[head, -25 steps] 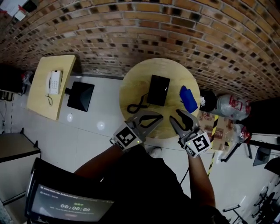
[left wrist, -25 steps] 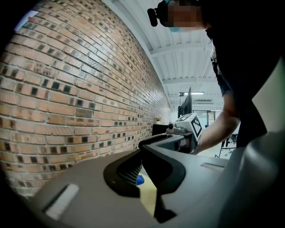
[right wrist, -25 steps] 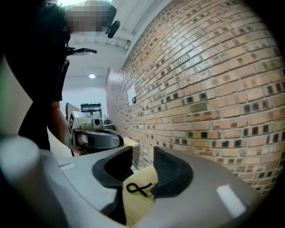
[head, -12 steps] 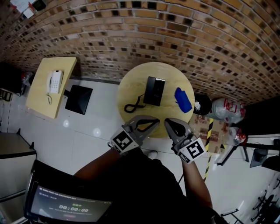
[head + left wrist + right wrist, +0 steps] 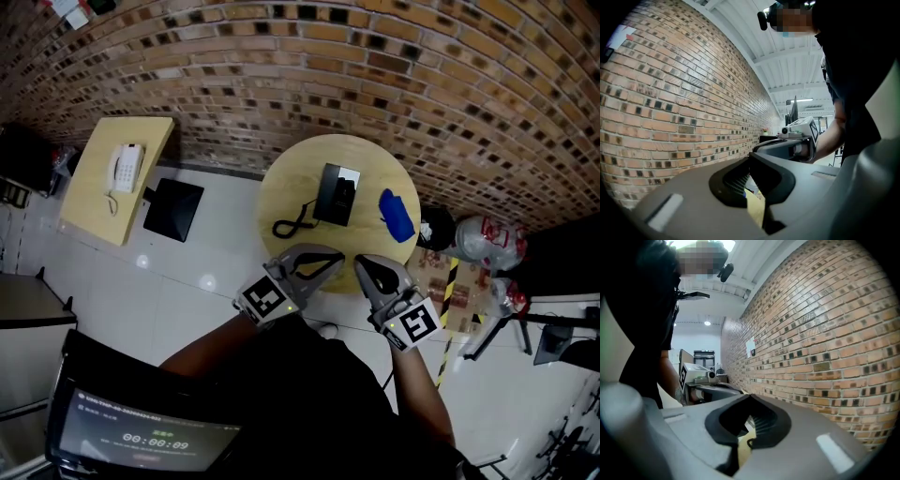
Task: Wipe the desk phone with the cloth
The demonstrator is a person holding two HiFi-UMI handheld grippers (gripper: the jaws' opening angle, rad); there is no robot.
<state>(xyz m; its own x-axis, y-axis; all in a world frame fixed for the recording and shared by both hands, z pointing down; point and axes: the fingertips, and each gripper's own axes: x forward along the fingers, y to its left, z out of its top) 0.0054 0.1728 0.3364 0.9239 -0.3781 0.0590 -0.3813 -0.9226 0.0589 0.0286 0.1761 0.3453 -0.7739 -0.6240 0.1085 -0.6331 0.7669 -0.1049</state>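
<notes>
Head view: cloth [image 5: 397, 215] lay beyond your right claw [image 5: 360, 263], the nearer, closed empty; left claw [image 5: 340, 256] likewise closed.

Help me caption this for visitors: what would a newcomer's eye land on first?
The round wooden table by the brick wall, bearing a black desk phone with a blue cloth beside it. Nearer the camera, the left tool and right tool hang shut and empty.
</notes>
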